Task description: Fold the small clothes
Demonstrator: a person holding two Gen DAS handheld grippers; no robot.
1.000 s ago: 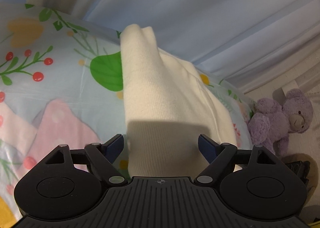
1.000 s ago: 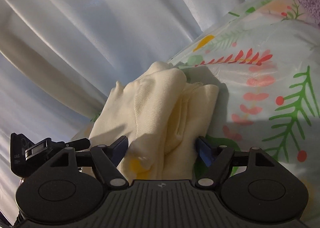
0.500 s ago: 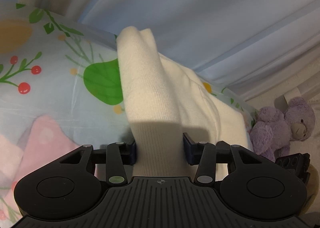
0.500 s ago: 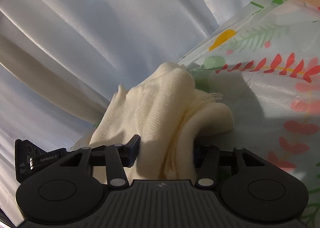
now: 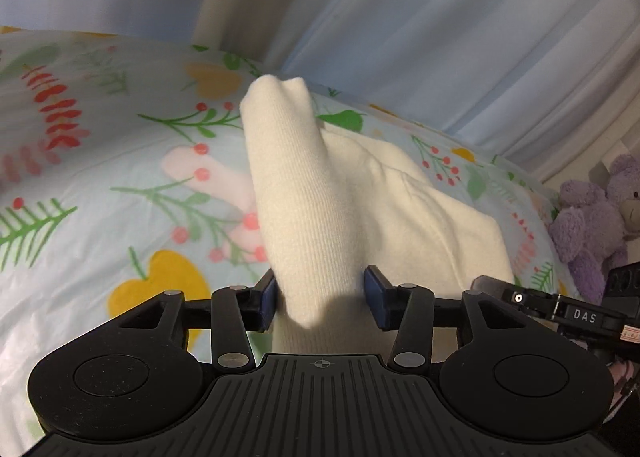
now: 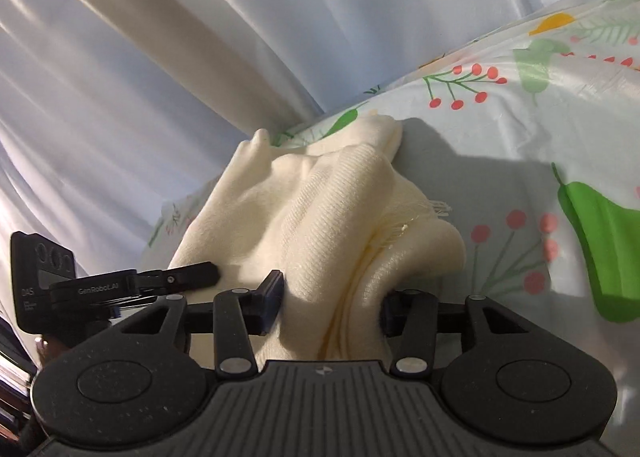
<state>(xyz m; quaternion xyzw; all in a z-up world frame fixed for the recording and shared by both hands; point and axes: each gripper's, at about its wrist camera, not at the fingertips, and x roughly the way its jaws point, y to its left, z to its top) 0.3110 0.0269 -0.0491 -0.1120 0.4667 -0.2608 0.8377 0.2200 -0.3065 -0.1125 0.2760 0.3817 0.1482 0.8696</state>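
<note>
Pale blue curtains [image 5: 420, 17] are seen hanging in folds behind a bed, which is covered by a floral sheet [image 5: 100, 185] printed with leaves, berries and yellow shapes. No container is shown in either view. A purple plush bear [image 5: 592, 225] is seen at the right edge of the left wrist view, beyond the sheet.

A cream knit garment [image 5: 320, 209] is bunched on the sheet, and part of it is drawn up into a ridge that runs back between the blue pads of the left gripper [image 5: 322, 295]. The fabric is touched on both sides by those pads and is gripped, though the jaws are opening.

In the right wrist view the same garment [image 6: 320, 217] is seen gathered in thick folds, with a frayed edge showing on its right side. A wad of these folds is held between the pads of the right gripper [image 6: 330, 303], whose jaws are likewise opening. The other gripper is seen at the left of this view, just beside the cloth.
</note>
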